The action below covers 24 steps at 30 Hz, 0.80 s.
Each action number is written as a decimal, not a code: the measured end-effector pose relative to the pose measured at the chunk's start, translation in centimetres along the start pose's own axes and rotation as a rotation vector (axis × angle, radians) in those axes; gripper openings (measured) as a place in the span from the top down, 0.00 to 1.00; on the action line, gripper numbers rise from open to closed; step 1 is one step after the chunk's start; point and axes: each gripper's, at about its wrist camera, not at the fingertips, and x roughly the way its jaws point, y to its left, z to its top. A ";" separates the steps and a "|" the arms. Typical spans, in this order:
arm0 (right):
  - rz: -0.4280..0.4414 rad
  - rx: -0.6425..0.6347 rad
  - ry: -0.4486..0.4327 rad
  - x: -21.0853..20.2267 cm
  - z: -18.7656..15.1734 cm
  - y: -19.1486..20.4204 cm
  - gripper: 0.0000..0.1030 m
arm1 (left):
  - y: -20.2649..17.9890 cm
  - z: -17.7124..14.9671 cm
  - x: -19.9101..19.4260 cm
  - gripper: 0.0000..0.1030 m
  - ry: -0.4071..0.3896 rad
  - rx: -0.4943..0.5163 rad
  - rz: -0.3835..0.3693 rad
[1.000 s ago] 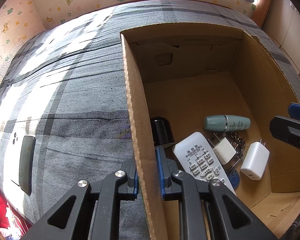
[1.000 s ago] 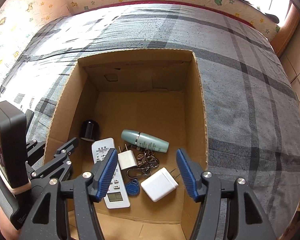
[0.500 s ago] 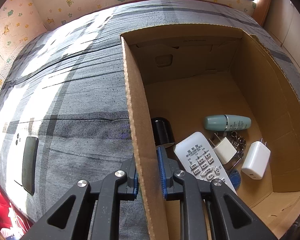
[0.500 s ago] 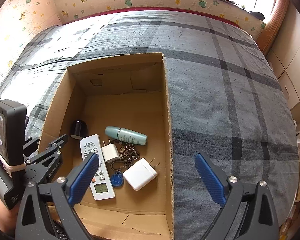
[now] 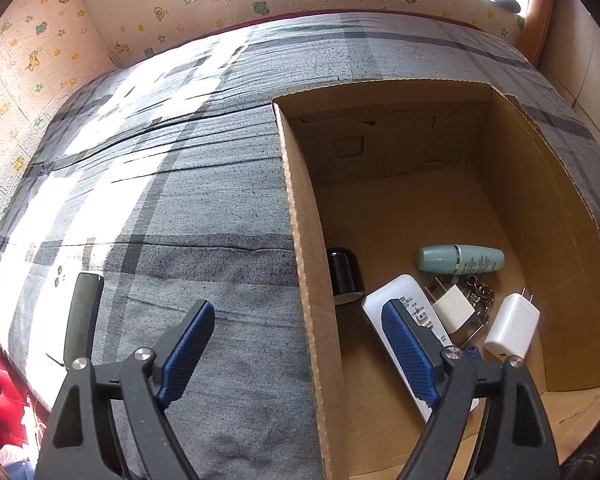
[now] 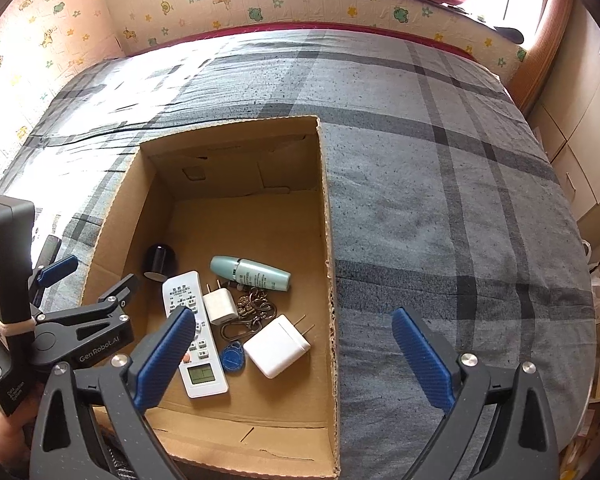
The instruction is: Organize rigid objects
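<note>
Bed; box wall [image 5: 308, 248] between fingers [image 5: 406, 354]

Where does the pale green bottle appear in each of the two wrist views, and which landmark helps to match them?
Left wrist view: the pale green bottle lies on the box floor, right of centre, beyond the two white chargers.
Right wrist view: it lies left of centre, on the box floor, just above the keychain.
Shared landmark: the white remote control, lying left of the bottle in both views.
</note>
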 end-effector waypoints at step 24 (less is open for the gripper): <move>-0.011 -0.003 -0.086 -6.6 -1.7 0.6 0.02 | -0.8 -2.3 -11.2 0.00 -0.152 0.016 -0.042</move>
